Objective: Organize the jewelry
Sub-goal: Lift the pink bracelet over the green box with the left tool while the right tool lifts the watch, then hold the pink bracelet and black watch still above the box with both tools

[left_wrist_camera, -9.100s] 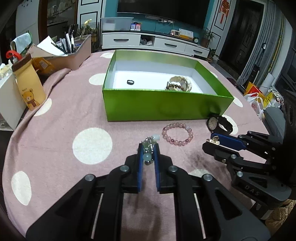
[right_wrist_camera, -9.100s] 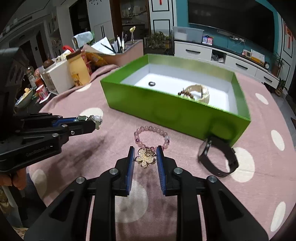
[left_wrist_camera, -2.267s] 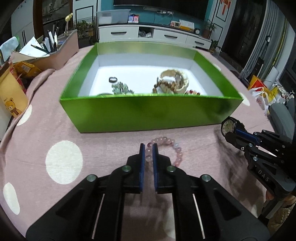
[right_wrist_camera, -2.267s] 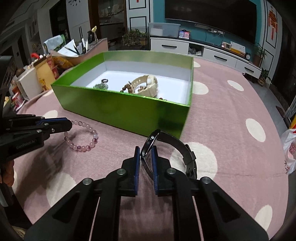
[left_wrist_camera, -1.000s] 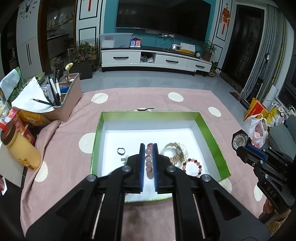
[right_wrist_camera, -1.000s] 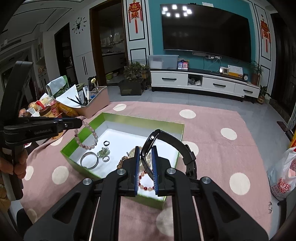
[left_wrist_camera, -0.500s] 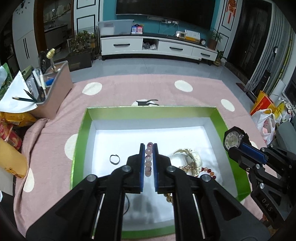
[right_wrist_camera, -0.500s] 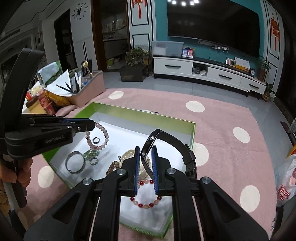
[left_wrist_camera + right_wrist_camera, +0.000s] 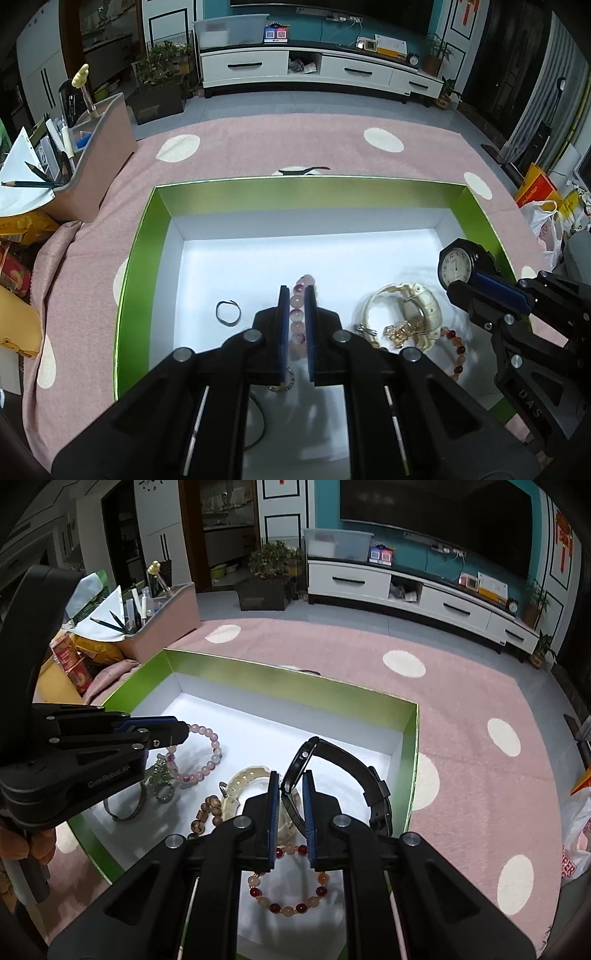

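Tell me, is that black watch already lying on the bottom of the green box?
No, the black watch is clamped in the right gripper, held above the green box.

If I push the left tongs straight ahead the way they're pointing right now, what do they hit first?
Probably the bare white floor of the green box. The left tongs, shut on the pink bead bracelet, angle down into it with nothing ahead; the small dark ring lies off to the left. Depth is hard to judge.

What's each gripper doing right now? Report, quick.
Left gripper: shut on the pink bead bracelet, above the green box.
Right gripper: shut on the black wristwatch, above the same box.
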Demonstrator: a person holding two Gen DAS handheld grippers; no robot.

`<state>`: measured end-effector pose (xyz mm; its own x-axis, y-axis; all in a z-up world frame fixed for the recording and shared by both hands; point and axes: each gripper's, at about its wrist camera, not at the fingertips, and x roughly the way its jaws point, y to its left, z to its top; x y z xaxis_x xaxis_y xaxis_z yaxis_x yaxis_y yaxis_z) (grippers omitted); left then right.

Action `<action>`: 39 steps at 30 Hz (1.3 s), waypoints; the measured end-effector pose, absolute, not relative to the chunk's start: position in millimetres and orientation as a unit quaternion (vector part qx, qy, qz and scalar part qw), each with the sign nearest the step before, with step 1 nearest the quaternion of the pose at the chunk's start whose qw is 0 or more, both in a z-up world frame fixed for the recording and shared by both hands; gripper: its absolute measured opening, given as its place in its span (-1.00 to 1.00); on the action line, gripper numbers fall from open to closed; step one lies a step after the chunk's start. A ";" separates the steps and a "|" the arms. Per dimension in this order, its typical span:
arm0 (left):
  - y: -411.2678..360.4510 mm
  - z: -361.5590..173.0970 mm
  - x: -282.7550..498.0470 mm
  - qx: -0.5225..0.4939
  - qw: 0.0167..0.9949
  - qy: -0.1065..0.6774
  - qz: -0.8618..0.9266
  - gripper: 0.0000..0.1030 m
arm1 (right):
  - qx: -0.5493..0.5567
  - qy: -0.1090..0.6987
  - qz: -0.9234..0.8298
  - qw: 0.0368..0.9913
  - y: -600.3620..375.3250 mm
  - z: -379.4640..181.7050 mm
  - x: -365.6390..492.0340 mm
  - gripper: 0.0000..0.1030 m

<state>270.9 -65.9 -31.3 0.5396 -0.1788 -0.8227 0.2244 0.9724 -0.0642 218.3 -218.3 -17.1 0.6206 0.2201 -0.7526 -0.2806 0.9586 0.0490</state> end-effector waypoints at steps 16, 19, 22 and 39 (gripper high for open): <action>-68.5 -47.8 276.4 0.040 0.871 0.479 -0.104 -0.86 | -0.032 0.425 0.137 0.894 -219.2 -26.1 223.3 -0.77; -68.7 -48.4 277.0 0.040 0.871 0.479 -0.103 -0.86 | -0.032 0.425 0.137 0.894 -219.2 -26.2 223.3 -0.77; -68.9 -48.7 277.1 0.041 0.871 0.479 -0.103 -0.86 | -0.032 0.425 0.137 0.894 -219.3 -26.1 223.4 -0.77; -72.7 -48.6 276.3 0.056 0.870 0.480 -0.100 -0.86 | -0.032 0.427 0.137 0.893 -219.6 -27.6 223.9 -0.77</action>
<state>276.3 -72.7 -48.6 0.5183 -0.1207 -0.8466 0.2281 0.9736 0.0009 223.9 -219.6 -27.6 0.5987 0.2170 -0.7710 -0.2722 0.9604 0.0590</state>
